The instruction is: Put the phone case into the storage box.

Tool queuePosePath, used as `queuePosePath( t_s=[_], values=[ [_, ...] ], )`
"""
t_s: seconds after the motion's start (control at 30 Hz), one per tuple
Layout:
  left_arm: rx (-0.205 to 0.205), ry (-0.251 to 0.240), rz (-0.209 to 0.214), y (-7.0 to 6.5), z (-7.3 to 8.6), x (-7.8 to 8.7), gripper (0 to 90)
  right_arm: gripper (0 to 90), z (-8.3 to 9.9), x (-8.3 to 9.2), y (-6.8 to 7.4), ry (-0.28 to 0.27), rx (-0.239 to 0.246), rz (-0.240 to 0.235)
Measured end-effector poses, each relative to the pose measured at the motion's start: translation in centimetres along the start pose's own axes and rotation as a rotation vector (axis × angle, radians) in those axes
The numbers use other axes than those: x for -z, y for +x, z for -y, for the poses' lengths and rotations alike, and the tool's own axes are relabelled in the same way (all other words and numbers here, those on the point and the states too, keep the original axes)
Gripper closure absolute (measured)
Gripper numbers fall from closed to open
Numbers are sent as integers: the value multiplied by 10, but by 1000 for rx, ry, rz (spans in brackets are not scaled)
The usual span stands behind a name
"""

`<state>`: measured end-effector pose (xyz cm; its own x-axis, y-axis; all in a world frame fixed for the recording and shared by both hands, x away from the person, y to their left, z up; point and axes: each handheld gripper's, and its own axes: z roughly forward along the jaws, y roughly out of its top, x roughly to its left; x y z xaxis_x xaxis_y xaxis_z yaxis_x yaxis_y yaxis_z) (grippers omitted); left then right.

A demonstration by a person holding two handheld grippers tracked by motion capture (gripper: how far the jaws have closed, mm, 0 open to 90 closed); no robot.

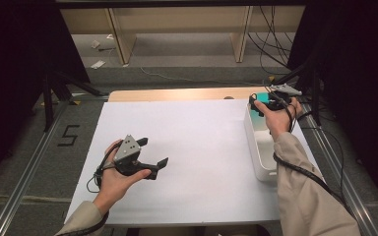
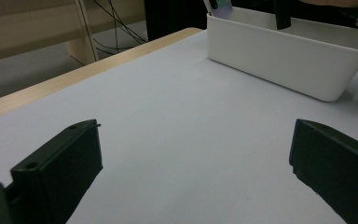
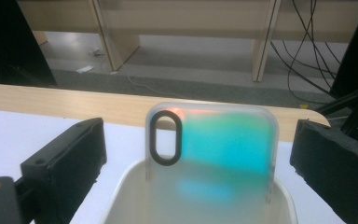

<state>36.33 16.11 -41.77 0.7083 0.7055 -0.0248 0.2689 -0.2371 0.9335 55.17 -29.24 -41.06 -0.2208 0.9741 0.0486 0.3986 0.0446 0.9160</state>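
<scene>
High view: the white bin (image 1: 261, 147) sits at the table's right edge, the right gripper (image 1: 268, 102) above its far end. Left gripper view: the left gripper (image 2: 193, 163) gapes wide, empty. Right gripper view: a phone case (image 3: 212, 149) stands upright in the bin between wide-open jaws, untouched.

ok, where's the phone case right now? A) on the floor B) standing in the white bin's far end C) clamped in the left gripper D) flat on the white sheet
B: the phone case stands upright inside the far end of the white bin, between the open jaws of the right gripper, which are clear of it.
</scene>
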Motion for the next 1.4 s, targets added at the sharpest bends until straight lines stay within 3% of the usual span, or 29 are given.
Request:
queuePosePath(
  t_s=[0.87, 1.4],
  values=[
    [2, 0, 0, -1, 0, 0, 16, 128, 7, 36, 9, -36, 47, -71],
    [3, -2, -4, 0, -1, 0, 16, 153, 13, 56, 16, -48, 61, -138]
  ],
)
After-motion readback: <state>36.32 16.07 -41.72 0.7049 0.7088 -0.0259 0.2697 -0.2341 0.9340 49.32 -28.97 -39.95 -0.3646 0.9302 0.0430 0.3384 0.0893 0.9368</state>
